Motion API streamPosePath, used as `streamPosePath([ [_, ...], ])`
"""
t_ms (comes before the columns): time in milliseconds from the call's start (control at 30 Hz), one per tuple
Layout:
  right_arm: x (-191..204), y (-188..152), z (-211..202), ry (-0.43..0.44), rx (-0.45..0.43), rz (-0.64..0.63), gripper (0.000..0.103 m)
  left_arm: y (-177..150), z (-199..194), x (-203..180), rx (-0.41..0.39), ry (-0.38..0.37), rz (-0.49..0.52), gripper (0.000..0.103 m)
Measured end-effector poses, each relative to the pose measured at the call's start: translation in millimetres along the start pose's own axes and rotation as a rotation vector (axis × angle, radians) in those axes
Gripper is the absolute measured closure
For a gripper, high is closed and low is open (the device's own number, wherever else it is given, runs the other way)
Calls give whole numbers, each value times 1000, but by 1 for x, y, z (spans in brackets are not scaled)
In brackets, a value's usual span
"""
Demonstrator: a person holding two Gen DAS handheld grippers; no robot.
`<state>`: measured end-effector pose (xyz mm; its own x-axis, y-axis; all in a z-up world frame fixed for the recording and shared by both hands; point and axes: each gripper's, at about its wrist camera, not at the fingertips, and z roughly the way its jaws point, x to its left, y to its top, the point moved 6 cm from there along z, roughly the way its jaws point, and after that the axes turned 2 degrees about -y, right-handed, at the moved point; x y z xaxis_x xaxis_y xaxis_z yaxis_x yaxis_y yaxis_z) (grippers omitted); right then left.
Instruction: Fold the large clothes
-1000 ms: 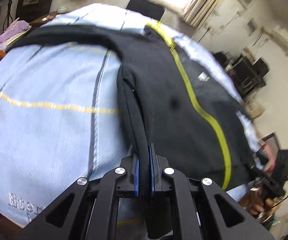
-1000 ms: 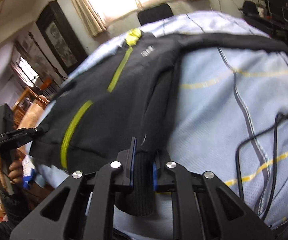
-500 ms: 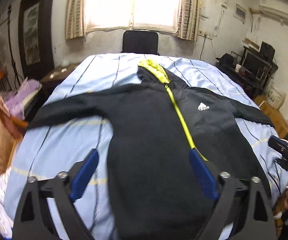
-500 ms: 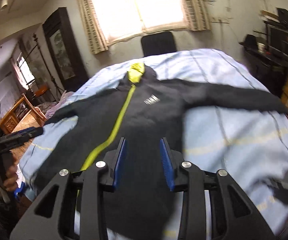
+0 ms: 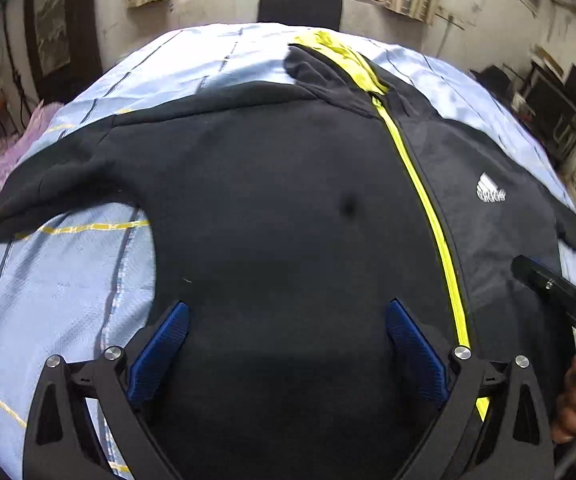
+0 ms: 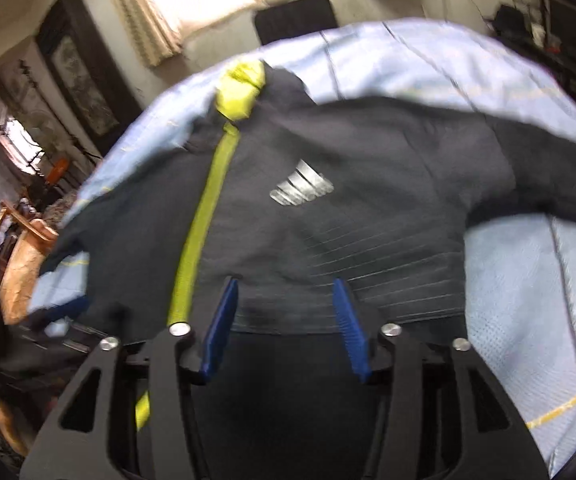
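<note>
A black hooded jacket with a yellow-green zip and a white logo lies spread front-up on a light blue bedsheet, sleeves out to both sides. It also shows in the right wrist view. My left gripper is open and empty, over the jacket's lower left half. My right gripper is open and empty, over the lower right half near the hem. The right gripper's body shows at the left wrist view's right edge.
The bed fills most of both views. A black chair stands behind it under a bright window. A wooden chair and clutter stand to the left, shelves with equipment to the right.
One second ago both grippers were shut on the jacket's hem edges. They let go, opened wide, and now hover closer over the spread jacket.
</note>
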<state>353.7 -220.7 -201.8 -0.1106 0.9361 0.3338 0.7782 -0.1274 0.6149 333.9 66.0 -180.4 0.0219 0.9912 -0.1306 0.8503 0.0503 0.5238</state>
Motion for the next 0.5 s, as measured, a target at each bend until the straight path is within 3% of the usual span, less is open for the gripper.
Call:
streamPosePath([
  [67,-3,2,-3,5,7,22,52,0,2,2,7,18,9,4],
  [167,-23,19,-33,7,-115,90,52,6,-4,-2,52,5,11,4],
  [300,-88,45,-85,-59,-273,265,52,43,-27,-8,-32,10,13,4],
  [400,-140,47,-103,-103,-296,394,59,71,-32,-11,-102,58,28,4],
  [500,-181,35,-111,-147,-307,497,63,90,-17,-11,-119,70,33,4],
])
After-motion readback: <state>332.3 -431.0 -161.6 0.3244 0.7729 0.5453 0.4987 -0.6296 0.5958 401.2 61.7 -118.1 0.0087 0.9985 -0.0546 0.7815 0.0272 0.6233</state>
